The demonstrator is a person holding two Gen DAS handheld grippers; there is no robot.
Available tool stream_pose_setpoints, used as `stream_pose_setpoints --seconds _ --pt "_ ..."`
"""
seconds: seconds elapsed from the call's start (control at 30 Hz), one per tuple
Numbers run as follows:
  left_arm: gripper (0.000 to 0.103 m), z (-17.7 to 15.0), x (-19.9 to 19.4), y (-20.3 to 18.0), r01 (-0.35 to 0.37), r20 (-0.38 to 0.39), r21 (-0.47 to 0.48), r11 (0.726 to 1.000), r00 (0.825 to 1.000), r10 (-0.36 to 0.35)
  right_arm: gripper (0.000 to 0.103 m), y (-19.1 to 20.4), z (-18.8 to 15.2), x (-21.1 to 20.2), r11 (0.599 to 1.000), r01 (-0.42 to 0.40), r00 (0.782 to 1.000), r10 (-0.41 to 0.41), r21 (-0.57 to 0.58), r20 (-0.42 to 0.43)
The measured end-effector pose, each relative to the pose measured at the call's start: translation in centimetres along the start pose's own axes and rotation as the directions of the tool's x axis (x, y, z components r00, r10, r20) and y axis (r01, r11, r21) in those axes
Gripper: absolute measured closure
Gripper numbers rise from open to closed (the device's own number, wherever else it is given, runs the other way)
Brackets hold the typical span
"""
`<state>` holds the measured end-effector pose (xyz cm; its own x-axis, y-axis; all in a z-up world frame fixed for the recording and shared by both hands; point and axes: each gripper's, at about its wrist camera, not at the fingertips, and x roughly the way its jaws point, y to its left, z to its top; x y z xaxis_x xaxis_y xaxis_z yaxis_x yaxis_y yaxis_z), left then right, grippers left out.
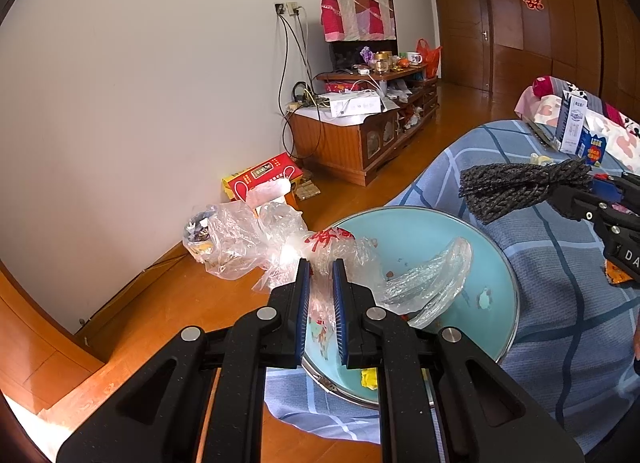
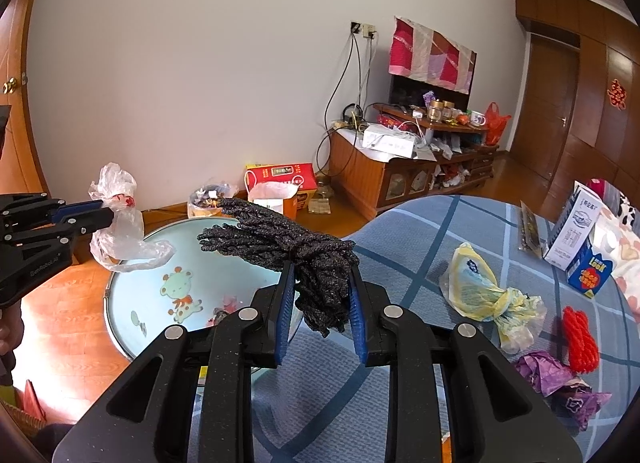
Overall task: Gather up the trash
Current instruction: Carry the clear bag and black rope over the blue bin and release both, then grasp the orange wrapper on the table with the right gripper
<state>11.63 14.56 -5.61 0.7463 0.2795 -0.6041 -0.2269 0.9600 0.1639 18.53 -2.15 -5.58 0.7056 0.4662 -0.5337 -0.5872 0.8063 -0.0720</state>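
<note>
So, my left gripper [image 1: 320, 263] clenched clear bag [image 1: 256, 239] | right gripper [image 2: 322, 275] clenched dark rope [image 2: 280, 239], tail hidden | basin [image 1: 420, 231] rim cut off lower centre.

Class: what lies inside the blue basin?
Inside the blue basin show a cartoon animal print and small scraps; the dark rope bundle hides its right side.

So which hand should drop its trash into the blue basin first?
Probably left: the left gripper holds the clear plastic bag already hanging over the blue basin. The right gripper holds the dark rope bundle nearer the rim.
</note>
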Motion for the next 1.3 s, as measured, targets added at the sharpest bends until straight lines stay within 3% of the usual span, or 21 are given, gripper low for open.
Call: stream_pose_setpoints --seconds 0.13,0.23,0.33,0.4,0.67,0.83,1.03,1.1,1.3 --pt "0.087 -0.1 -0.1 0.0 0.015 0.0 0.0 1.0 1.0 -0.015 0.074 0.5 -0.1 0.2 1.0 -0.013 1.0 0.013 -0.011 -0.007" --pt "0.081 -0.1 -0.2 -0.2 0.031 0.006 0.004 1.0 0.999 -0.031 0.061 0.9 -0.2 0.3 1.0 -0.028 1.0 0.028 -0.013 -0.013" --pt "0.071 -0.3 -0.2 -0.6 0.046 0.011 0.011 0.999 0.999 -0.046 0.052 1.0 -0.4 0.3 1.0 -0.027 1.0 0.027 -0.011 -0.014" --pt "0.059 -0.4 -0.2 -1.0 0.053 0.012 0.014 0.999 0.999 -0.053 0.044 0.9 -0.5 0.4 1.0 -0.027 0.999 0.027 -0.006 -0.018" --pt "0.052 -1.3 0.4 -2.9 0.073 -0.017 0.038 0.997 0.997 -0.072 0.044 -1.4 -1.6 -1.5 1.0 0.016 1.0 -0.016 0.016 -0.027" --pt "0.039 -2.5 0.5 -5.2 0.099 -0.024 0.055 0.994 0.995 -0.097 0.041 -6.6 -4.7 -5.6 0.991 0.126 0.991 -0.123 0.051 -0.057" --pt "0.035 -3.9 0.6 -8.6 0.13 -0.047 0.116 0.985 0.991 -0.125 0.041 -13.0 -9.6 -9.3 0.962 0.249 0.963 -0.234 0.109 -0.134" --pt "0.031 -4.1 0.6 -9.5 0.135 -0.055 0.129 0.982 0.99 -0.129 0.041 -14.3 -10.8 -10.0 0.958 0.26 0.958 -0.241 0.122 -0.153" --pt "0.03 -4.9 0.3 -11.4 0.152 -0.063 0.158 0.976 0.988 -0.144 0.041 -15.4 -12.8 -10.5 0.964 0.228 0.963 -0.201 0.139 -0.18"
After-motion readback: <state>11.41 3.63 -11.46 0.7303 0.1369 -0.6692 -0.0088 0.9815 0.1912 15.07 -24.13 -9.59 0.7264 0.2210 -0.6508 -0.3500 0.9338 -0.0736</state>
